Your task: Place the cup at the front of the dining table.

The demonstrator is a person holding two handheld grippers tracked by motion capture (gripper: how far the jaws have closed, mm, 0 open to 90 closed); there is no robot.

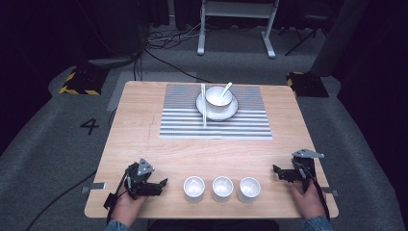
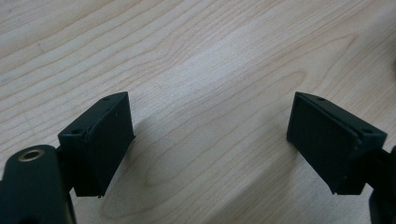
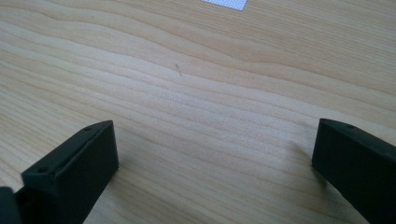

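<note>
Cups (image 1: 222,188) stood in a row of 3 at the near edge of the worktop (image 1: 144,139). They were small, white and upright, and each one stood just beside the next without touching it. The left tongs (image 1: 161,184) lay to the left of the row, near the first cup. The left hand (image 1: 127,204) held them from behind. Their jaws were wide apart and held nothing. In the left gripper view, bare wood showed between the 2 black jaws. The right tongs (image 1: 277,171) sat to the right of the row, a bit farther from the last cup. The right hand (image 1: 308,195) held them. Their jaws were wide apart too, with bare wood between them in the right gripper view. Well beyond the cups lay a striped mat (image 1: 183,120). On it sat a plate (image 1: 231,112) with a bowl (image 1: 216,98) and a spoon (image 1: 225,88). Chopsticks (image 1: 203,106) rested on the plate's left side.
</note>
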